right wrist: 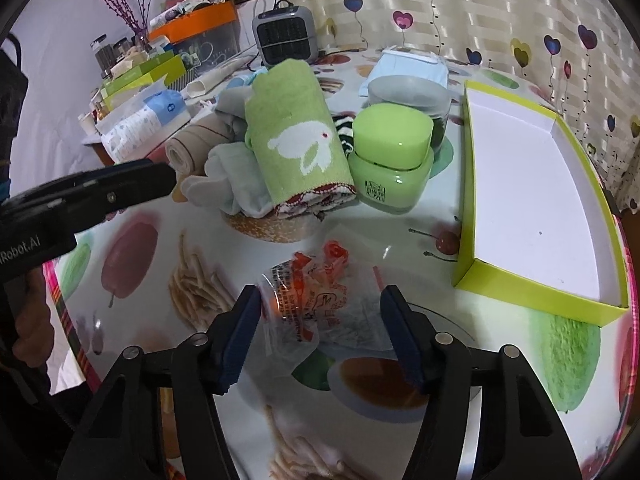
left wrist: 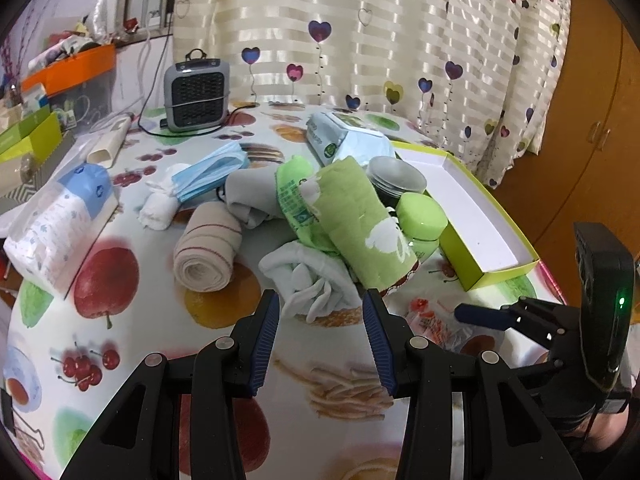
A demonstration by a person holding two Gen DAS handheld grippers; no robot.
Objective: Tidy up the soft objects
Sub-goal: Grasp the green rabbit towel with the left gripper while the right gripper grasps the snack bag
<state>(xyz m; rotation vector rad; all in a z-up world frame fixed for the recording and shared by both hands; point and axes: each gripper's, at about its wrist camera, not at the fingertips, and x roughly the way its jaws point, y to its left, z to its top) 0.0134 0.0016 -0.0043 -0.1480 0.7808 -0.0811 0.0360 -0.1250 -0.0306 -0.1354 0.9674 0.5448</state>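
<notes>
Right wrist view tells me little is sorted: the box (right wrist: 532,200) holds nothing, while the green towel (right wrist: 298,140) and white cloth (left wrist: 310,280) lie heaped on the counter (left wrist: 160,340). Both my right gripper (right wrist: 320,312) and left gripper (left wrist: 320,320) have jaws spread, gripping nothing.

Lime green with a white rabbit and a red-patterned hem: rolled towel (right wrist: 298,136). Glossy pale green: jar (right wrist: 390,160). Yellow-green outside, plain white inside: box (right wrist: 472,276). White printed with apples, cherries and oranges: tablecloth (left wrist: 120,320). Beige with thin reddish stripes: rolled bandage (left wrist: 206,248). Light blue: face masks (left wrist: 208,176). Clear with orange-red print, possibly lettering: plastic wrapper (right wrist: 316,304). Cream-striped with purple hearts: curtain (left wrist: 360,32).
</notes>
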